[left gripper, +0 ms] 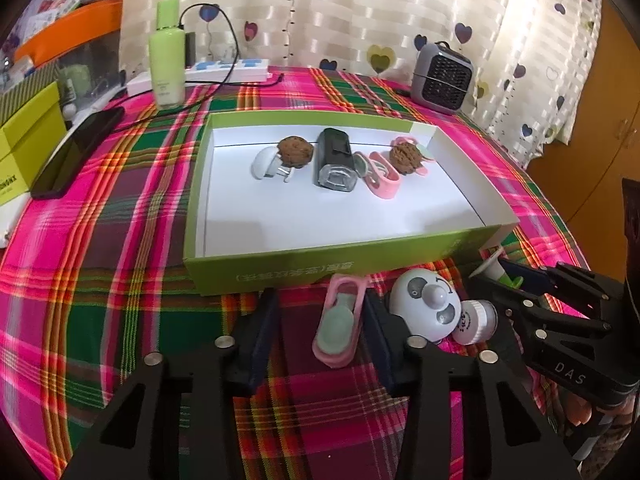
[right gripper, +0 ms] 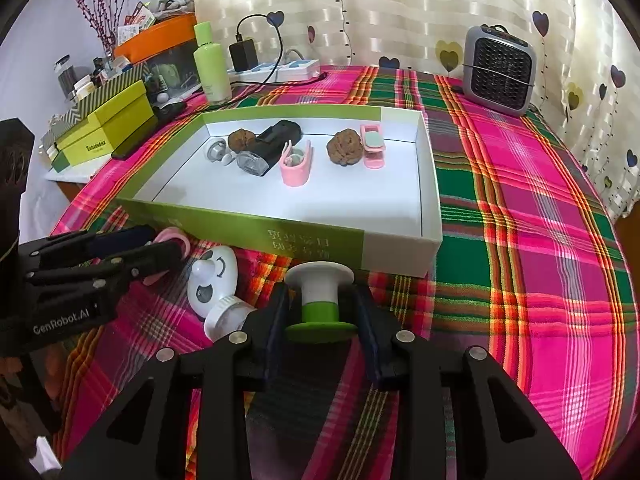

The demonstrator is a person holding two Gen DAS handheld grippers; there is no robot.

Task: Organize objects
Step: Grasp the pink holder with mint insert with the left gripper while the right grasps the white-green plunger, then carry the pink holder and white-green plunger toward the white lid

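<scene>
A green-sided cardboard box (left gripper: 320, 254) (right gripper: 248, 228) with a white floor holds two brown wrinkled balls (left gripper: 295, 151), a black device (left gripper: 334, 160), pink clips (left gripper: 382, 178) and a white plug-like piece (left gripper: 266, 164). In front of it, on the plaid cloth, a pink clip (left gripper: 340, 320) lies between the fingers of my left gripper (left gripper: 320, 300) (right gripper: 160, 246). The right pad touches it, while cloth shows on the other side, so the jaws are open. My right gripper (right gripper: 322, 296) (left gripper: 504, 280) is shut on a white and green spool-shaped stopper (right gripper: 320, 300).
A white panda-faced disc (left gripper: 426, 304) (right gripper: 212, 276) and a small white jar (left gripper: 476, 320) (right gripper: 228, 316) lie between the two grippers. A green bottle (left gripper: 167, 56), a power strip (left gripper: 224, 70), a phone (left gripper: 76, 152) and a grey heater (right gripper: 498, 74) stand behind the box.
</scene>
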